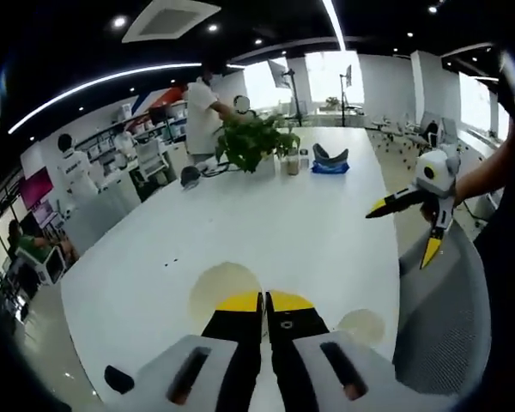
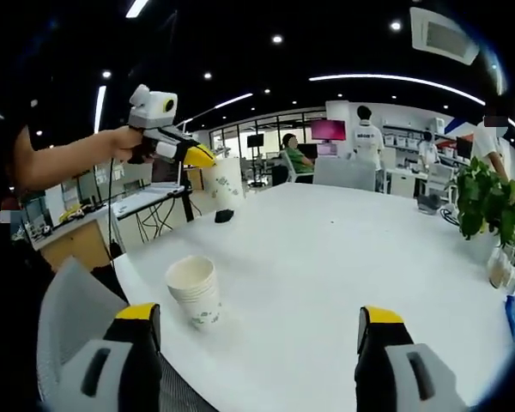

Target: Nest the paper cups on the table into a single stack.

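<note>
The left gripper (image 1: 264, 302) is shown with its yellow-tipped jaws pressed together, and a paper cup (image 2: 225, 184) is seen clamped in them, raised above the far end of the white table (image 2: 343, 257) in the right gripper view. The right gripper (image 2: 262, 322) is held with jaws spread wide and nothing between them. A stack of paper cups (image 2: 195, 292) stands upright on the table near its edge, just beyond the left jaw. No legible writing is seen on the cups.

Paper cups (image 2: 195, 292) matt (printed sides); table (image 2: 343, 257) smooth, glossy white.
</note>
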Demonstrator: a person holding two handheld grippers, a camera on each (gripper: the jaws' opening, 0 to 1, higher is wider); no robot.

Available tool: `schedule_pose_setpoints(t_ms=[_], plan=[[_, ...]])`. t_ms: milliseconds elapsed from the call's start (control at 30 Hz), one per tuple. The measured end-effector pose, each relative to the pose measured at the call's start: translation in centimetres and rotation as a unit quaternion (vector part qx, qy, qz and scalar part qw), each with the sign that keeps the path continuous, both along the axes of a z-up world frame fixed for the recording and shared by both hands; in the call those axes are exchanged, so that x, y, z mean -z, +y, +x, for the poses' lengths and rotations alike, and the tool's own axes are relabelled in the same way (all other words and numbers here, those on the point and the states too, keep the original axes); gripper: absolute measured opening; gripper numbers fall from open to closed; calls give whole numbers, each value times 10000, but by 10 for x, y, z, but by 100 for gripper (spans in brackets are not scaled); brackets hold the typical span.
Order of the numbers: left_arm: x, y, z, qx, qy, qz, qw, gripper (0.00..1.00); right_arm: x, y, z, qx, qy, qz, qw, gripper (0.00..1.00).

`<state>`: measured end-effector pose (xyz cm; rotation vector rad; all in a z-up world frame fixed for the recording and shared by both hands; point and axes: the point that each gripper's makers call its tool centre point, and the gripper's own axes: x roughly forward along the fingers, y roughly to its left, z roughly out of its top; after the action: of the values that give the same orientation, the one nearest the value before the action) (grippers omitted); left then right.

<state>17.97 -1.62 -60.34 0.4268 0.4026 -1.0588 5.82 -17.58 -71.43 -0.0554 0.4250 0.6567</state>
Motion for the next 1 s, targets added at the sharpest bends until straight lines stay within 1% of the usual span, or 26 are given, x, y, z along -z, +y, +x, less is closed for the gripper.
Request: schedule_pose_setpoints(t_ms=[133,167,233,300,367,533,700,833,1000], plan=[[-6,-6,-17,165,30,-58,9998,0,-1,0,0,8,-14,7,10000,97],[-9,-11,-24,180,121,-196,9996,0,-1,0,-1,11,-14,14,10000,97],[-15,-20,-40,232,137,-250,9993,0,-1,1,-2,10,-8,9,10000,97],[-12,-19,-43,289,116,-218,9993,0,-1,1,-3,13,-5,13,10000,97],[-12,-24,-56,397,125,-191,9989,0,0,1,-4,28,0,13,10000,97],[-5,-31,-76,569,136,-90,9982,0,1,1,-7,53,23,-7,10000,97],[6,-29,-83,639,168,-8,9978,0,1,1,-8,56,31,-36,10000,97],[19,-28,-88,676,269,73,9973,0,2,1,-9,33,36,-85,10000,97],[27,-30,-94,698,343,14,9970,0,1,1,-9,67,40,-78,9999,96]])
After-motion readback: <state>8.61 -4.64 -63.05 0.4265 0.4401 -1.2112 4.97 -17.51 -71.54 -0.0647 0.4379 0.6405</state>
